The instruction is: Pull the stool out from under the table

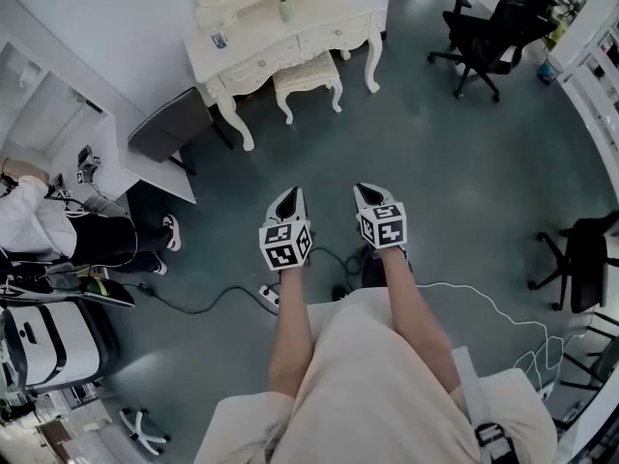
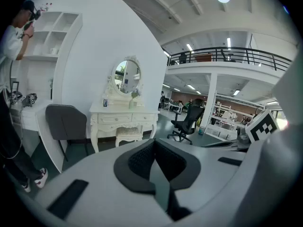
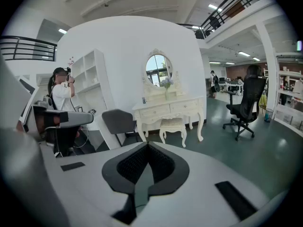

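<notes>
While you're standing well back, your left gripper (image 1: 288,197) and right gripper (image 1: 368,191) both have their jaws squeezed together with nothing between them. The stool (image 1: 308,72) sits partly tucked under the white desk (image 1: 329,17), well apart from both.
</notes>
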Action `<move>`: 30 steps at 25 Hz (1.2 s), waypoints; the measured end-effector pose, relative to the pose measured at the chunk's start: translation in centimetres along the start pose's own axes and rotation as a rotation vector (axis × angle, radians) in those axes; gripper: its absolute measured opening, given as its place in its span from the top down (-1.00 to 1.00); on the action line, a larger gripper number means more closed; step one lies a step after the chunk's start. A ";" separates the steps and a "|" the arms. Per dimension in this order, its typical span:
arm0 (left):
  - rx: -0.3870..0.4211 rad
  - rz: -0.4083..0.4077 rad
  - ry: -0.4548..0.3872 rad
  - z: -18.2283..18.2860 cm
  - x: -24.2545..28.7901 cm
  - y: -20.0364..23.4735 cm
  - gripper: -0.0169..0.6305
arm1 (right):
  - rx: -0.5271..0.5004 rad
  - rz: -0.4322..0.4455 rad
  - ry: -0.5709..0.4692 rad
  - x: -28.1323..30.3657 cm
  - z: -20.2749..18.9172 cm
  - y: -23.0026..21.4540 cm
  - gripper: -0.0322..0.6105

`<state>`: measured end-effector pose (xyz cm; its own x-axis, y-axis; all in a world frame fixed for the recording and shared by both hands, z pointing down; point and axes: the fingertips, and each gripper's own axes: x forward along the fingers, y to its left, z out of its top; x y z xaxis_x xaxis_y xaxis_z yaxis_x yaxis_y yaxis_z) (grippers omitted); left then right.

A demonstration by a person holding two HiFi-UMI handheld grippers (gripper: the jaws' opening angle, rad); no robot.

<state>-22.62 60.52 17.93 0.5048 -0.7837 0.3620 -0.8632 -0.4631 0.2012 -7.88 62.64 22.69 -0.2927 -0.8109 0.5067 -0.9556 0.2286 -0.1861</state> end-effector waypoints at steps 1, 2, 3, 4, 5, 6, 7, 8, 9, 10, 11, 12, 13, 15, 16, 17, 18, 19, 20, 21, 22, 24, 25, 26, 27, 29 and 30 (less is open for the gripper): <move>-0.001 0.000 -0.002 0.2 0.3 0.3 0.90 | 0.000 0.003 -0.001 0.4 0.3 0.0 0.77; -0.002 0.001 -0.003 0.5 0.7 0.7 0.90 | -0.001 0.006 -0.001 0.9 0.5 0.0 0.77; -0.004 0.003 -0.003 0.7 1.1 1.0 0.90 | -0.004 0.009 0.000 1.3 0.8 -0.1 0.77; -0.008 0.007 -0.003 0.8 1.5 1.3 0.90 | -0.009 0.011 0.002 1.6 1.0 -0.2 0.77; -0.012 0.011 -0.002 0.9 1.9 1.6 0.90 | -0.014 0.011 0.004 1.9 1.2 -0.4 0.77; -0.016 0.015 -0.001 1.0 2.3 1.7 0.90 | -0.016 0.010 0.005 2.2 1.4 -0.8 0.77; -0.020 0.020 0.000 1.1 2.9 1.9 0.90 | -0.015 0.004 0.005 2.4 1.6 -1.3 0.77; -0.023 0.024 0.002 1.2 3.5 2.0 0.90 | -0.010 -0.005 0.004 2.7 1.9 -1.9 0.77; -0.024 0.026 0.006 1.3 4.2 2.0 0.90 | 0.001 -0.018 0.001 3.0 2.2 -2.7 0.77; -0.022 0.027 0.011 1.4 5.0 2.0 0.90 | 0.016 -0.029 -0.005 3.3 2.5 -3.6 0.77; -0.016 0.026 0.018 1.5 5.8 1.9 0.90 | 0.035 -0.037 -0.011 3.7 2.9 -4.5 0.77; -0.008 0.025 0.024 1.6 6.5 1.8 0.90 | 0.055 -0.040 -0.018 4.1 3.3 -5.3 0.77; 0.000 0.024 0.029 1.8 7.3 1.7 0.90 | 0.072 -0.038 -0.022 4.6 3.8 -6.1 0.76; 0.012 0.026 0.033 2.5 8.8 1.8 0.90 | 0.084 -0.025 -0.023 5.9 4.9 -7.1 0.76; 0.016 0.029 0.035 2.8 9.6 2.1 0.90 | 0.083 -0.016 -0.021 6.7 5.4 -7.4 0.76; 0.020 0.033 0.038 3.2 10.5 2.5 0.90 | 0.082 -0.007 -0.020 7.5 5.9 -7.7 0.76; 0.020 0.038 0.041 3.5 11.4 2.9 0.90 | 0.079 0.004 -0.017 8.4 6.4 -7.9 0.76; 0.018 0.045 0.043 3.9 12.2 3.3 0.90 | 0.073 0.017 -0.012 9.3 6.9 -8.1 0.76; 0.014 0.052 0.044 4.4 13.1 3.7 0.90 | 0.065 0.031 -0.004 10.1 7.4 -8.3 0.76; 0.012 0.059 0.045 4.8 13.9 3.9 0.90 | 0.058 0.045 0.003 10.9 7.8 -8.6 0.76; 0.012 0.063 0.047 5.2 14.7 4.0 0.90 | 0.054 0.057 0.010 11.6 8.3 -9.0 0.76; 0.023 0.068 0.049 6.1 16.4 3.8 0.90 | 0.062 0.077 0.017 12.9 9.3 -10.1 0.76; 0.030 0.069 0.048 6.7 17.3 3.8 0.90 | 0.067 0.085 0.017 13.6 9.9 -10.6 0.76; 0.037 0.070 0.046 7.3 18.2 3.8 0.90 | 0.069 0.092 0.016 14.3 10.5 -11.1 0.76; 0.044 0.070 0.045 7.9 19.1 3.8 0.90 | 0.068 0.098 0.015 14.9 11.2 -11.5 0.76; 0.060 0.068 0.048 9.0 20.9 4.0 0.90 | 0.051 0.108 0.017 16.2 12.4 -12.2 0.76; 0.059 0.070 0.049 9.5 21.7 4.1 0.90 | 0.037 0.112 0.021 16.8 12.9 -12.5 0.76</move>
<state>-15.11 37.67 17.97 0.4407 -0.7946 0.4176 -0.8936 -0.4325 0.1200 -0.35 39.22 22.63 -0.3990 -0.7700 0.4980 -0.9149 0.2973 -0.2732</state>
